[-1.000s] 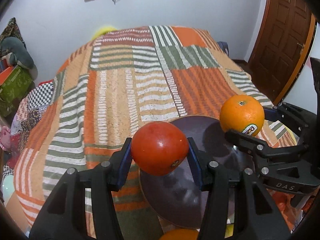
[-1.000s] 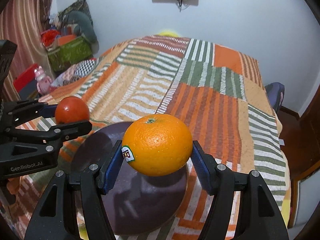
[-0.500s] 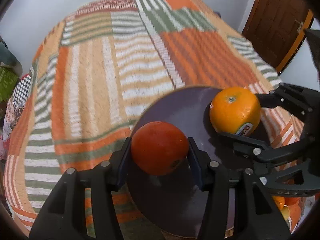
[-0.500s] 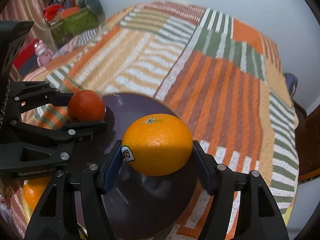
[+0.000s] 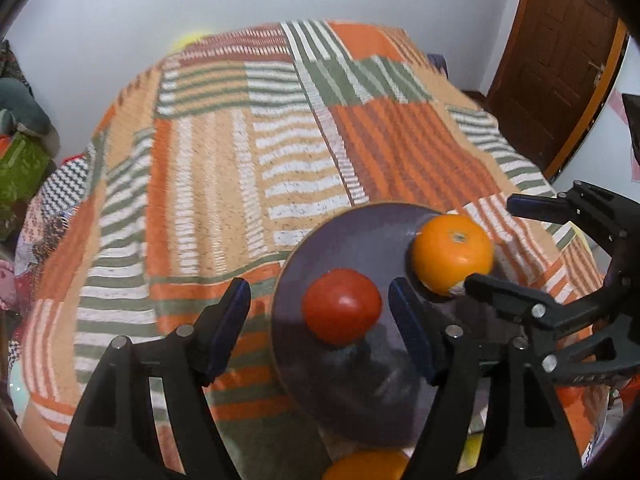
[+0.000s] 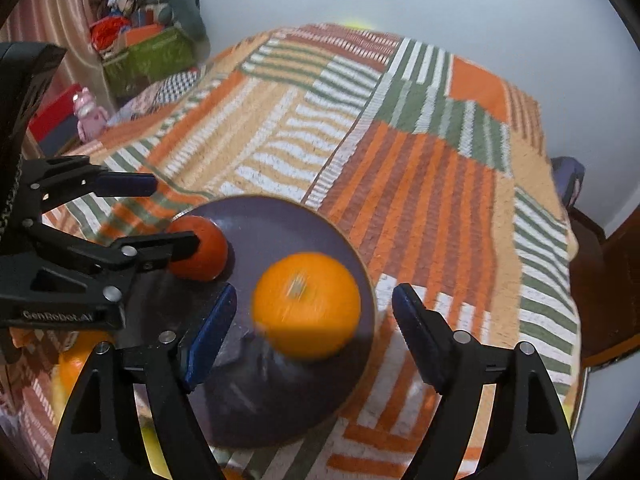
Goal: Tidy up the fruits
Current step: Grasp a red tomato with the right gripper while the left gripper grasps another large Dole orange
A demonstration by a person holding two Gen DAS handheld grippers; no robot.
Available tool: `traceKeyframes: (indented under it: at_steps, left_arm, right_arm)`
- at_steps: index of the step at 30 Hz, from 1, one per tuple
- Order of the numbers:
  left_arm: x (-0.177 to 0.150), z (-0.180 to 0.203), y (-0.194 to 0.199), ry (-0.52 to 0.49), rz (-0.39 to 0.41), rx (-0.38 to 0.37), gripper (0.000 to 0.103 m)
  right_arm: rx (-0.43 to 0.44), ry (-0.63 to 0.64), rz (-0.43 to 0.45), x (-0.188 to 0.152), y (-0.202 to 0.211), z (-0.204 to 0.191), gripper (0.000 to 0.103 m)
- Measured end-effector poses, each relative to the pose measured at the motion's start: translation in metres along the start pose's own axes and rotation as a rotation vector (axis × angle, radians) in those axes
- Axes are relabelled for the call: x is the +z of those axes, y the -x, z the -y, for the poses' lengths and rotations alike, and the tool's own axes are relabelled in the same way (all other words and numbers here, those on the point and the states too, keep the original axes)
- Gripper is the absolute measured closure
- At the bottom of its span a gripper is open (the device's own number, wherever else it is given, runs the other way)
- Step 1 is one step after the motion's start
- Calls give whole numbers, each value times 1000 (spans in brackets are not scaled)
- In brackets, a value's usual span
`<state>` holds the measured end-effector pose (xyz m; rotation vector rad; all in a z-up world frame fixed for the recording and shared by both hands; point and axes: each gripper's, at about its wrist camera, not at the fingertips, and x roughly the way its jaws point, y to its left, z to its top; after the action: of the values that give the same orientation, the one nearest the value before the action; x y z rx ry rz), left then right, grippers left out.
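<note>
The bed (image 5: 248,152), under a striped blanket, carries a dark plate (image 5: 360,392) just ahead of both tools. That soft footing is the main risk: the plate may tilt if a tool presses its rim, and round fruit could roll off onto the blanket.

The orange (image 6: 308,304) sits on the plate between the fingers of the right tool (image 6: 314,334), which stand wide apart and clear of it. It looks blurred (possibly rolling), and it lies close to the plate's right edge, so a nudge from a finger could send it over.

The tomato (image 5: 341,306) rests on the plate ahead of the left tool (image 5: 318,322), whose fingers are likewise spread, gripping nothing.

The left view shows another orange fruit (image 5: 366,466) below the plate, near the tool's base. The right view alone shows the orange's blur, and more fruit (image 6: 74,364) behind the left tool.
</note>
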<state>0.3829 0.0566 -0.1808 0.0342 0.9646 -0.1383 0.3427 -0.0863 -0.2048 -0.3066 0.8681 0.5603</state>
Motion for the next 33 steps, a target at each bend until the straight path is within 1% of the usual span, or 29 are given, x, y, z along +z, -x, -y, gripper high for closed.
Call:
traceKeyframes:
  at_steps: [5,10,13,17,21,25,28,33]
  left_arm:
    - [-11,1,46,19,85,23,30]
    - [-27,6,82,37,141,31,27]
    - [-40,9,105,39,176,50,26]
    - [-58,12,125,34,198,67,24]
    - [-77,13,135,52,189,71,24]
    - [-99,14,135,62,158,68,23]
    - [-114,18,129,50,126,83,23]
    - [-132,20,113,59,73,65,23]
  right_arm:
    - [-34,-20,91,-6,41,-5,25]
    - [-62,-46,181,-16,83,-12,25]
    - [-81,-56,216,-26,101,-15,25]
    - [-89,-87,242,-41,116,-18,25]
    - [-109,-119,246,-60,123,-20,25]
    - [-117,-152,236,-82,125,-22,25]
    - [-110,-184,214,-98,121,-22,25]
    - [-99,-244,179,-124,115,-17,25]
